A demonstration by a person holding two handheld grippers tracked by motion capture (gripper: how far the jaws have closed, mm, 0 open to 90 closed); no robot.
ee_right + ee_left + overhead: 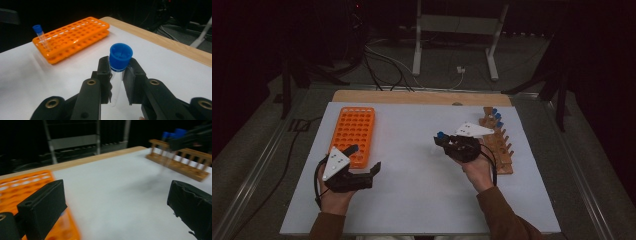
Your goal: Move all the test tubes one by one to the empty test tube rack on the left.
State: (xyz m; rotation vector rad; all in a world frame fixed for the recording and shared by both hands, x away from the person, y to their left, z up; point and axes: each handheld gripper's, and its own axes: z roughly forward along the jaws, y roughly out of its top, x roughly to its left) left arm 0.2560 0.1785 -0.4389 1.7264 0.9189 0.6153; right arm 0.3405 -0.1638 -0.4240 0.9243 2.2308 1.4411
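a flat white board (412, 200) is lying over a wooden bench whose pale timber edge (422, 96) is showing along the far side. an orange plastic rack (353, 134), rectangular and pierced with rows of round holes, is sitting near the far left corner of the board; in the right gripper view one clear tube with a blue cap (40, 36) is standing upright in a hole at the rack's end. a wooden rack (498, 142) with pegs and holes is running along the right edge, with blue-capped tubes (496, 116) standing at its far end.

the middle and near part of the board, between the two racks, is lying bare.

the left gripper (362, 160), matte black, is hovering just beside the orange rack's near end with its jaws spread wide and nothing between them. the right gripper (441, 140) is hanging just left of the wooden rack, over the board, its jaws pinching a clear test tube (117, 75) just below its ribbed blue cap, the tube standing roughly upright between the pads.
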